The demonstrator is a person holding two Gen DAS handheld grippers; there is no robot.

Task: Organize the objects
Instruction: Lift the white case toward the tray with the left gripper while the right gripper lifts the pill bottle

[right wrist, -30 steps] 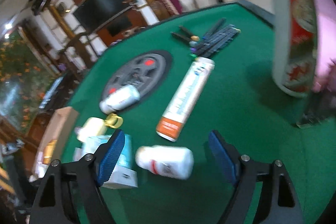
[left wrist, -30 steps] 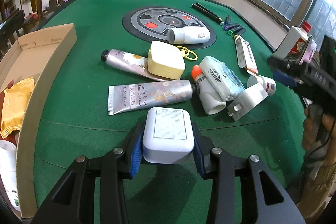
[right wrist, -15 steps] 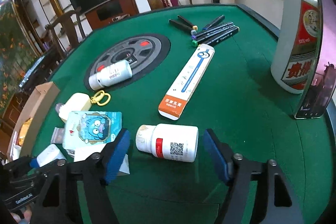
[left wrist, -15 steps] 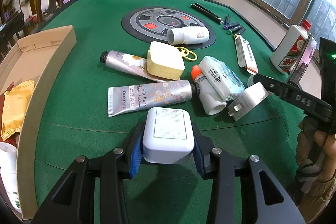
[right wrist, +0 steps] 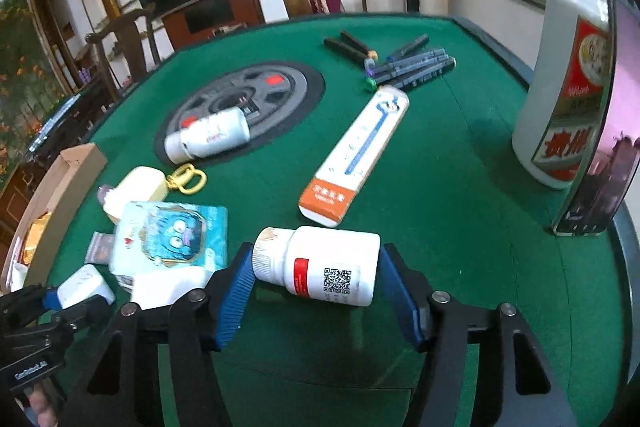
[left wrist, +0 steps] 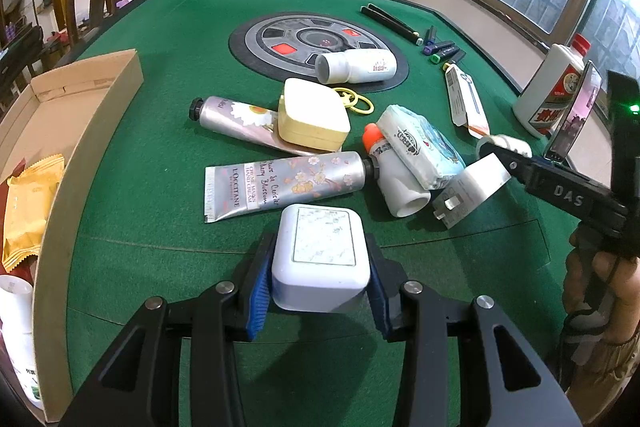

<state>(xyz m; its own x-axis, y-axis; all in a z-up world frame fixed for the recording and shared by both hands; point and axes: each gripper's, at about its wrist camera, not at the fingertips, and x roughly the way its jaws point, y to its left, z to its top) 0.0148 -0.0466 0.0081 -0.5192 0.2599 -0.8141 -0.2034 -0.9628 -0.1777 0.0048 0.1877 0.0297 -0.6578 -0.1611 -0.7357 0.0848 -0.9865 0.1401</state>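
My left gripper [left wrist: 320, 247] is shut on a pale blue-white square case [left wrist: 322, 259], held just above the green table [left wrist: 160, 227]. My right gripper [right wrist: 318, 259] straddles a white pill bottle [right wrist: 320, 269] with a red stripe and a QR code. The bottle lies on its side, lengthwise between the blue pads. The jaws are closing. The left pad sits at the cap and a thin gap shows at the bottle's base. The left wrist view has the right gripper's finger [left wrist: 516, 163] at the far right. From the right wrist view the left gripper [right wrist: 48, 303] and its case [right wrist: 84, 287] appear at lower left.
A cardboard box [left wrist: 80, 99] with snack packets lies at the left. Two hand cream tubes [left wrist: 288, 183], a yellow case [left wrist: 312, 119], a tissue packet [left wrist: 420, 147] and white bottles crowd the middle. A liquor bottle [right wrist: 568, 99], a leaning phone [right wrist: 600, 155], pens [right wrist: 408, 67] and a long box [right wrist: 356, 155] lie right.
The right gripper came down around the pill bottle and its jaws narrowed toward the ends. The left gripper and its case stayed still.
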